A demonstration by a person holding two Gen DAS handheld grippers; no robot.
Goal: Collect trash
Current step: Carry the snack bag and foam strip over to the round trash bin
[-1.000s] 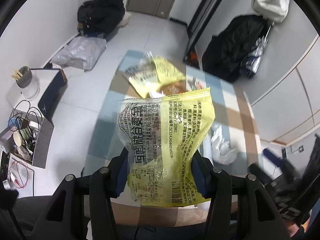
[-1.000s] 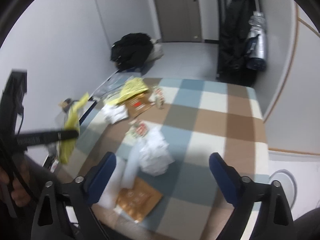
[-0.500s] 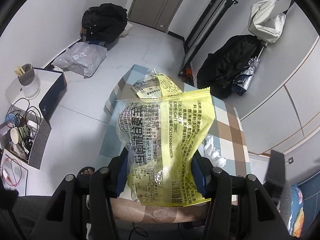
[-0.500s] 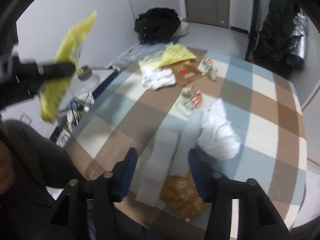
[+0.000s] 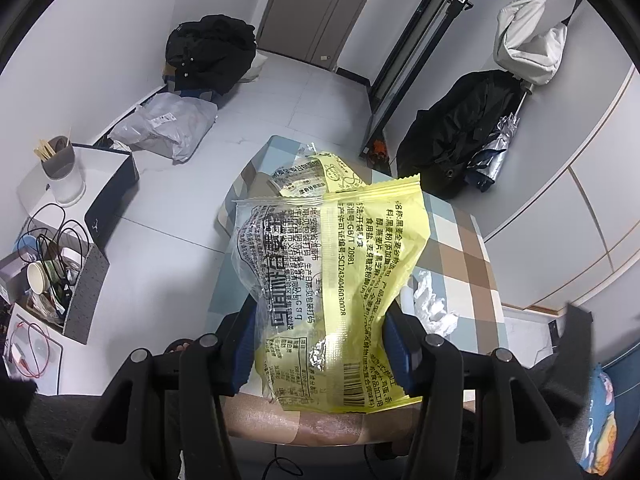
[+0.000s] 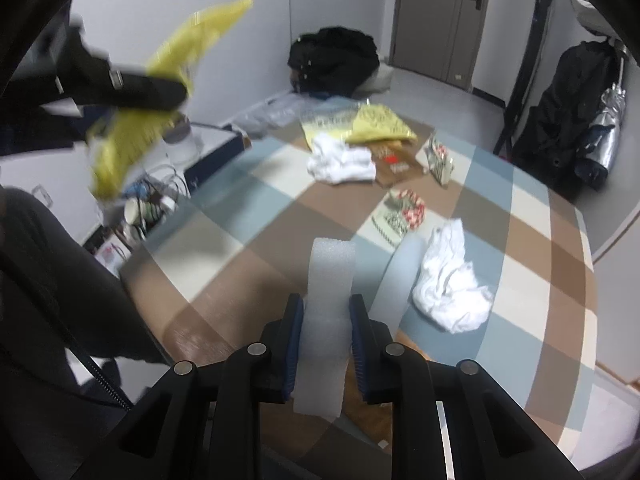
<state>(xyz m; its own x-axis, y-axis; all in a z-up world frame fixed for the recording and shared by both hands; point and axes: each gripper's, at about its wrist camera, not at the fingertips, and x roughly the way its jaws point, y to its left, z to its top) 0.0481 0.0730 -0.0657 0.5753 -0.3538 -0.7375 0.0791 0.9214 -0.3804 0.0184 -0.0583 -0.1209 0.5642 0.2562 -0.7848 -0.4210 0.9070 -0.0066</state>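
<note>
Left tool [image 5: 322,344] clamped on yellow snack bag [image 5: 340,280], held up off the near-left edge of the checkered surface [image 6: 520,216]. Right tool [image 6: 325,336] just closing, now gripping a white foam strip [image 6: 326,300] above the near edge. Near-left half of the surface bare; trash sits far and right: two white tissue wads [image 6: 452,280], two small patterned packets [image 6: 402,210], one yellow wrapper [image 6: 380,124].
</note>
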